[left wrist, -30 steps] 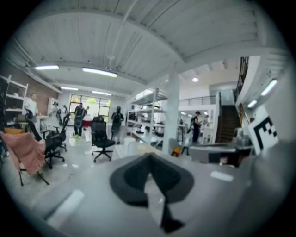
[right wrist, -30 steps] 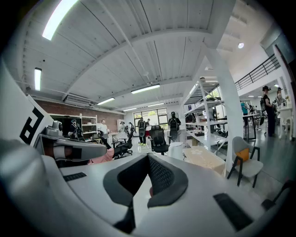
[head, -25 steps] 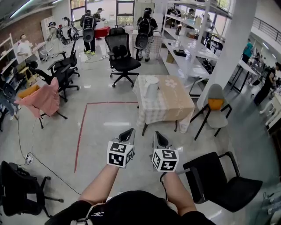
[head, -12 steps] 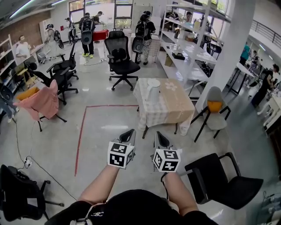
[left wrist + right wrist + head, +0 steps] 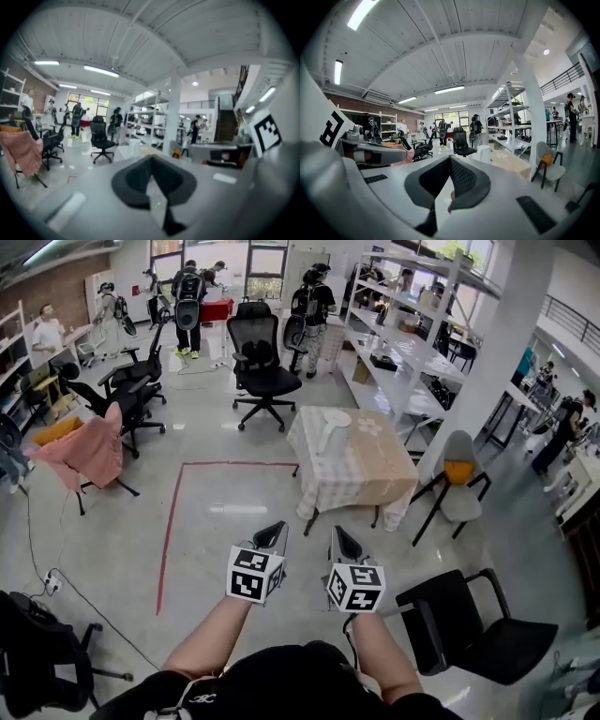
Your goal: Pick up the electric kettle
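The white electric kettle (image 5: 330,430) stands upright on a table (image 5: 380,479) covered with a checked cloth, a few steps ahead. It also shows small and far off as a white kettle (image 5: 483,153) in the right gripper view and as a pale kettle (image 5: 134,147) in the left gripper view. My left gripper (image 5: 274,535) and right gripper (image 5: 343,542) are held side by side in front of me, both pointing toward the table. In each gripper view the left gripper (image 5: 151,161) and the right gripper (image 5: 450,159) have their jaws closed together with nothing between them.
A red tape line (image 5: 173,521) marks the floor to the left. A black chair (image 5: 478,624) stands close on my right, and a grey chair with an orange cushion (image 5: 459,474) is beside the table. Office chairs (image 5: 258,362), white shelving (image 5: 412,343) and people fill the back.
Both grippers have been carried forward toward the table, which now sits slightly nearer in the head view. The jaws look the same.
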`<state>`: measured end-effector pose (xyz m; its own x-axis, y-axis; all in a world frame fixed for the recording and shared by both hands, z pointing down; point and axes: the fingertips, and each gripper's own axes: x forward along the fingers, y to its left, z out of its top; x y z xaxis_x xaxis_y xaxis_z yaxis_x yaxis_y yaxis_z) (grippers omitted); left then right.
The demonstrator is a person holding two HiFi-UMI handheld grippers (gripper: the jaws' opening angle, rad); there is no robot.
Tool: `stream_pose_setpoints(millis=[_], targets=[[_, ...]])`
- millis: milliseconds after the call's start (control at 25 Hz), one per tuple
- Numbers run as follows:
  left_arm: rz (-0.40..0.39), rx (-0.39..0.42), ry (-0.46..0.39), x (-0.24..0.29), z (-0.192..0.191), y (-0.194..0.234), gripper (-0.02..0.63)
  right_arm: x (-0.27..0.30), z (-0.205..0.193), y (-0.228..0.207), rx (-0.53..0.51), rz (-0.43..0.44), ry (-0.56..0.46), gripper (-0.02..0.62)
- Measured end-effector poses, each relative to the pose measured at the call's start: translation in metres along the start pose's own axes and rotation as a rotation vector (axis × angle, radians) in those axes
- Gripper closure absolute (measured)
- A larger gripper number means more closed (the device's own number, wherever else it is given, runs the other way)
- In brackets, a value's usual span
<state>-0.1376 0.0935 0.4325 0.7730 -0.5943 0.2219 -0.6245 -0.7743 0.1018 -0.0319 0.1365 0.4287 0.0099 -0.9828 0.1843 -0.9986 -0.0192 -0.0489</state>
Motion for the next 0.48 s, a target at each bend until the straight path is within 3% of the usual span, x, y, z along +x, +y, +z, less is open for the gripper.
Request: stream_pose_setpoints(millis=[480], targets=[[0.011, -0.012, 0.003, 0.035, 0.001, 0.039, 0.606, 0.055, 0.005, -0.013, 0.006, 0.008, -0.004, 0.598]])
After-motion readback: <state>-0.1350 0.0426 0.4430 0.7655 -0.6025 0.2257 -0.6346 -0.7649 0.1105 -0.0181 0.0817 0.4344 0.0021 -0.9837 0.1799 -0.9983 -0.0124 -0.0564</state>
